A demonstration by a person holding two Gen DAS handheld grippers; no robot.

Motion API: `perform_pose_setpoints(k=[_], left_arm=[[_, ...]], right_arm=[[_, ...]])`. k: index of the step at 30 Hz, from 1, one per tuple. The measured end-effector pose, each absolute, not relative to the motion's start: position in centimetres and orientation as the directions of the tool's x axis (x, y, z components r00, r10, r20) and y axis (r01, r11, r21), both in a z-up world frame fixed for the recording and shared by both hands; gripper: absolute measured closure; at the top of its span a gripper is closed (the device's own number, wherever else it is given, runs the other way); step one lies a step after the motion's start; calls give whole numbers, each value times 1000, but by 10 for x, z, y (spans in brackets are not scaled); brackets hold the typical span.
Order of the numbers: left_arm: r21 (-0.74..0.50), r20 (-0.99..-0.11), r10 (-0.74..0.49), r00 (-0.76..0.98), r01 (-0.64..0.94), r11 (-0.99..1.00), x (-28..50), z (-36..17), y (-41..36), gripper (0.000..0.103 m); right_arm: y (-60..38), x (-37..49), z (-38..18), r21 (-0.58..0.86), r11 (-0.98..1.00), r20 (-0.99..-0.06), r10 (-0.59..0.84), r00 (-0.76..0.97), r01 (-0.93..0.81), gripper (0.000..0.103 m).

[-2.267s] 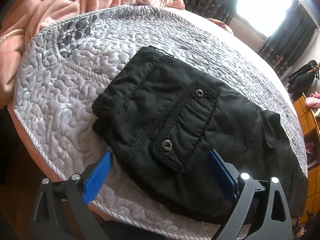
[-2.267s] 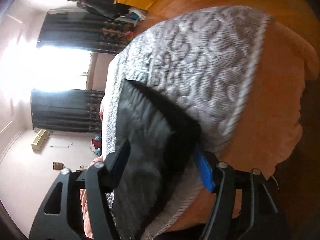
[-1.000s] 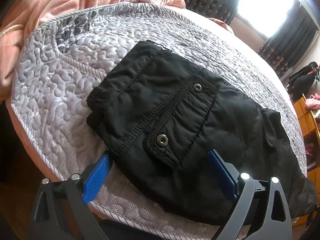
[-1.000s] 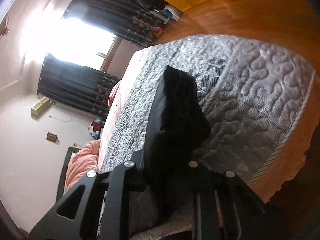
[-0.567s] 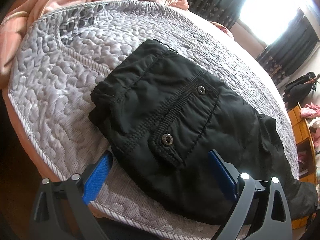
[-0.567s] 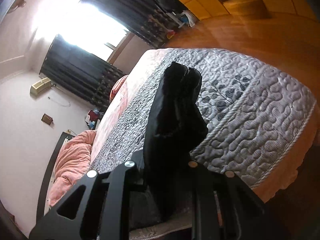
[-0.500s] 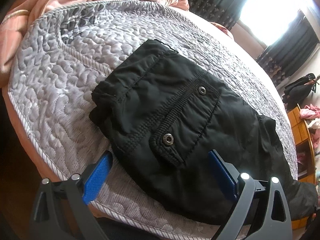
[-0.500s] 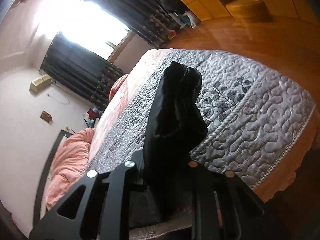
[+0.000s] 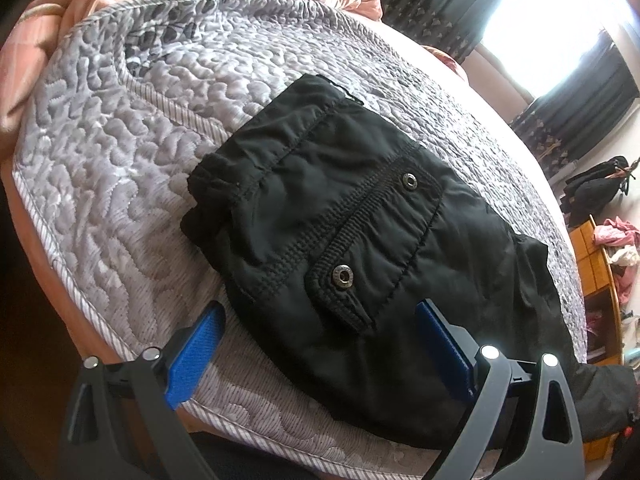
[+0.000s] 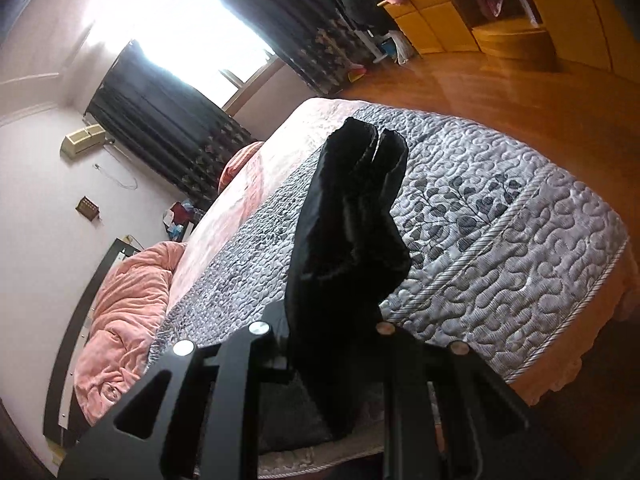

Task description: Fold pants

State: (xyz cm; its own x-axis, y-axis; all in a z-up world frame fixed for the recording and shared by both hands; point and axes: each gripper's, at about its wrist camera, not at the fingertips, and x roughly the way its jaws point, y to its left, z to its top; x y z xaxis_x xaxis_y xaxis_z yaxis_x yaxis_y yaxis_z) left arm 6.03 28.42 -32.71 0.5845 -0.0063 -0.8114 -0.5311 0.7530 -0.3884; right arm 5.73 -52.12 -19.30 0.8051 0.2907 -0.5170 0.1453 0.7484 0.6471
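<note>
So the black pants point(image 9: 340, 248) are lying on the grey quilted bedspread point(image 9: 120, 168), filling the middle of the left wrist view and running off toward the lower right, with the waistband end toward the upper left and a flap pocket with two metal snaps point(image 9: 343, 276) facing up. The left gripper point(image 9: 320, 344) sits at the bottom of that frame with its blue pads point(image 9: 192, 354) spread wide, one on each side of the near edge of the fabric, not pinching anything as far as I can see. Over in the right wrist view, the right gripper point(image 10: 332, 344) is squeezed narrow on a bunched-up part of the pants point(image 10: 352, 216), and that black fabric stands up in a tall fold through the centre of the frame above the bedspread point(image 10: 520, 248). A pink blanket point(image 10: 128, 300) is piled at the lower left there, dark curtains point(image 10: 172, 120) and a bright window up top, wooden floor point(image 10: 480, 88) and yellow cabinets point(image 10: 500, 28) at the upper right.
</note>
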Motion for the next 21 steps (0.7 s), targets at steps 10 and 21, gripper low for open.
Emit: perform_pose_setpoints(k=[10,21], left_arm=[[-402,-806,-15,592,-529,747,58,-328,287,7],[-421,-797,-24,603,-527,739,57,-327,288,7]], right_arm=[[-497,55,-175,600,792,-523,276,806,118,86],[-458,57,-153,505,860,-540,252,803,70,86]])
